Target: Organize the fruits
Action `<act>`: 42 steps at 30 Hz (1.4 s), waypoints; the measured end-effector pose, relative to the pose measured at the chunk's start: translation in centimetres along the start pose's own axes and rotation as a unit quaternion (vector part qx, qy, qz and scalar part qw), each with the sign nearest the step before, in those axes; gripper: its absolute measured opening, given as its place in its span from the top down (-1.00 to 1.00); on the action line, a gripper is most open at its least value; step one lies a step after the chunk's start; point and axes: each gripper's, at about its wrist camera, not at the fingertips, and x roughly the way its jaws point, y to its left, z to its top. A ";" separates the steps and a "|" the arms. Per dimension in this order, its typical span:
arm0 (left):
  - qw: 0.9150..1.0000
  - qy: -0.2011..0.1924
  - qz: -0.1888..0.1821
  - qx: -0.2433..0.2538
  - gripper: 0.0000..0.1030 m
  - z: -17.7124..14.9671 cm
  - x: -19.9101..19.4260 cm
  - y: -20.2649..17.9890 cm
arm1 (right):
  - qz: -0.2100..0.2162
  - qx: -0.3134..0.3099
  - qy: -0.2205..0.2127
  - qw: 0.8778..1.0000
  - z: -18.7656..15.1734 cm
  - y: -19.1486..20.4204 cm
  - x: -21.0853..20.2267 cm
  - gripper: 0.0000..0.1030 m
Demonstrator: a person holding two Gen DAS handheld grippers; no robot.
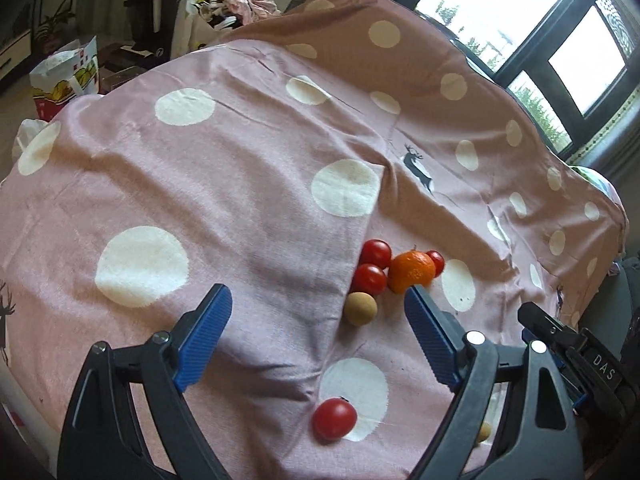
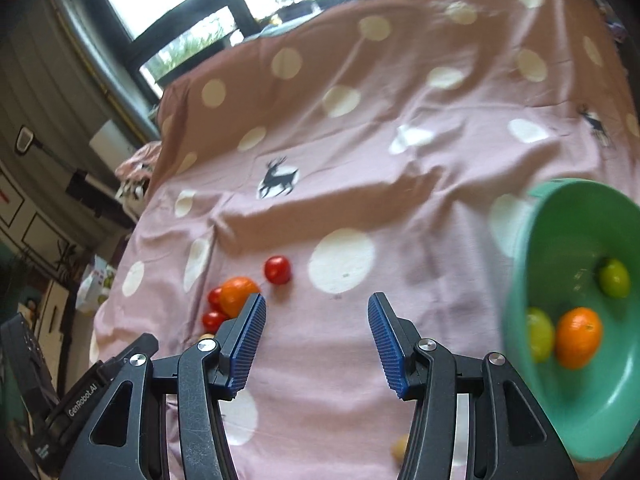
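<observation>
On the pink dotted bedsheet [image 1: 240, 184] lies a cluster: an orange [image 1: 412, 272], three red tomatoes [image 1: 375, 253] and a tan round fruit [image 1: 361, 309]. A lone tomato [image 1: 334, 419] lies nearer. My left gripper [image 1: 318, 300] is open and empty, just short of the cluster. My right gripper [image 2: 317, 310] is open and empty above the sheet. The cluster shows to its left, with the orange [image 2: 239, 294] and a tomato [image 2: 277, 270]. A green bowl [image 2: 576, 400] at the right holds an orange [image 2: 579, 336] and two green fruits [image 2: 614, 278].
The other gripper's body [image 1: 576, 356] sits at the right of the left wrist view. Windows [image 1: 520, 4] are behind the bed. A paper bag [image 1: 66, 76] and clutter stand on the floor at the left. A small yellowish fruit [image 2: 400, 448] lies under the right gripper.
</observation>
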 end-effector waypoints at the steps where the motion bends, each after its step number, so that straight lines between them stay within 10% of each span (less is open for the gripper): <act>1: 1.000 -0.004 0.010 0.001 -0.71 0.1 0.0 0.0 | 0.004 -0.006 0.013 1.000 0.2 0.9 1.0 -0.05; 8: 0.999 -0.008 0.033 0.003 -0.71 0.2 0.2 0.3 | 0.039 -0.008 0.091 0.995 1.2 4.8 8.6 -0.05; 18: 0.999 -0.005 0.038 0.018 -0.71 -0.1 0.5 -0.4 | 0.092 0.015 0.084 0.992 0.3 4.5 10.8 0.17; 29: 0.998 0.000 0.033 0.048 -0.71 -1.0 0.5 -1.9 | -0.011 -0.034 0.082 0.996 -3.0 1.8 2.5 0.18; 42: 0.996 0.000 0.050 0.074 -0.71 -1.9 0.9 -3.3 | -0.089 -0.084 0.095 0.988 -4.0 1.4 4.0 0.18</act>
